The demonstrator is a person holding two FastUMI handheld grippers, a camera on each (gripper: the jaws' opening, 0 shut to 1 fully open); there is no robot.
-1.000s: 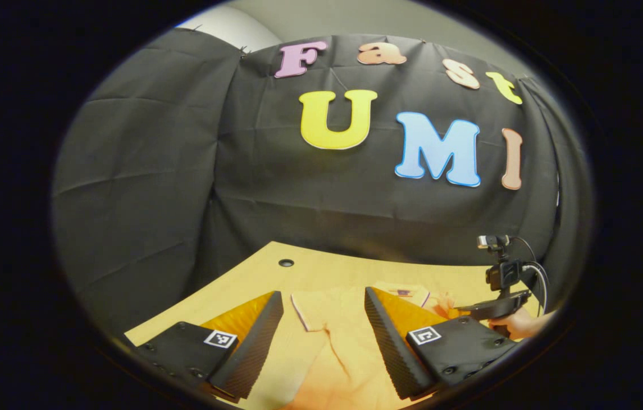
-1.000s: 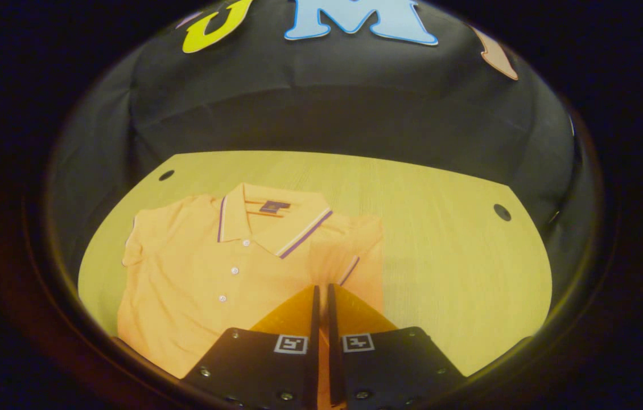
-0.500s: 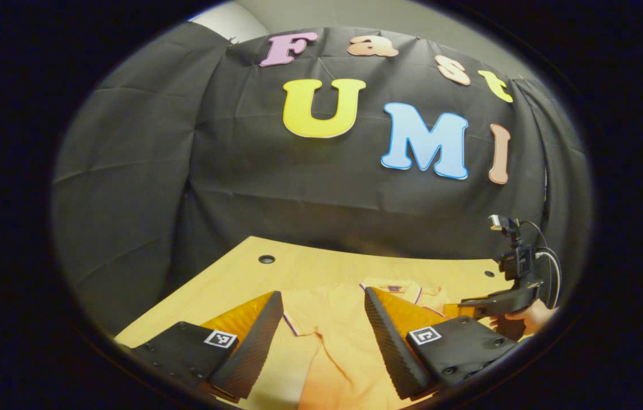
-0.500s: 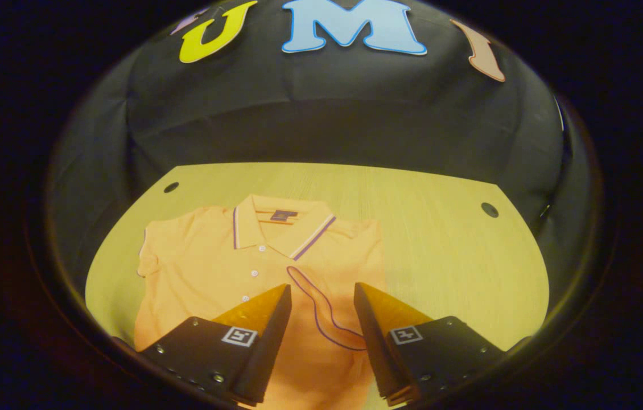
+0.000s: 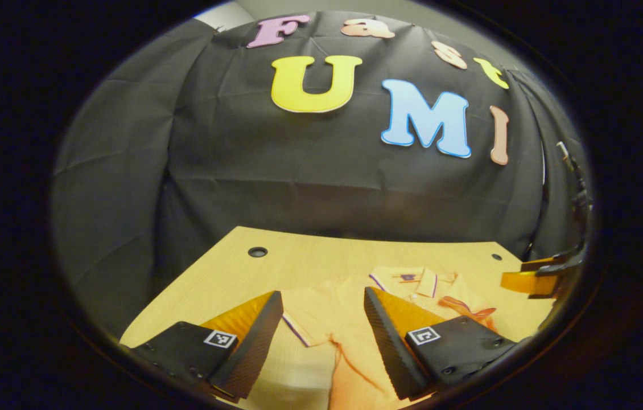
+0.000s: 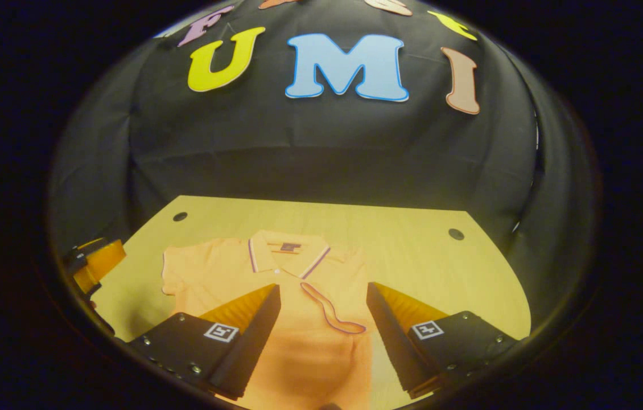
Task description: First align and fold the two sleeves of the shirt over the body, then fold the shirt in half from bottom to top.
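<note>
One shirt point(image 6: 293, 302), two grippers, one table point(image 6: 412, 250), two round holes in the tabletop: one point(image 6: 180, 216) beyond the shirt's unfolded sleeve, one point(image 6: 456, 234) off past the folded side.

Shirt: orange polo, flat on the table, collar point(image 6: 284, 256) toward the booth wall. Collar has striped edging, small dark tag inside it, one button visible under it. Right gripper view: one sleeve point(image 6: 330, 304) is folded in over the body, its striped cuff edge curling across the chest just below the collar. The other sleeve point(image 6: 176, 273) lies spread out flat, out to the side of the collar.

Left gripper point(image 5: 321, 347): fingers wide apart, nothing between them, hanging over the shirt on the spread-sleeve side. Right gripper point(image 6: 321, 336): fingers also wide apart, holding nothing, over the shirt body below the collar.

Cut off: shirt hem drops out of both views behind the gripper bodies. In the right gripper view the left gripper appears at the edge, beyond the spread sleeve, mostly clipped. In the left gripper view the right gripper sits at the far edge past the collar, also clipped.
</note>
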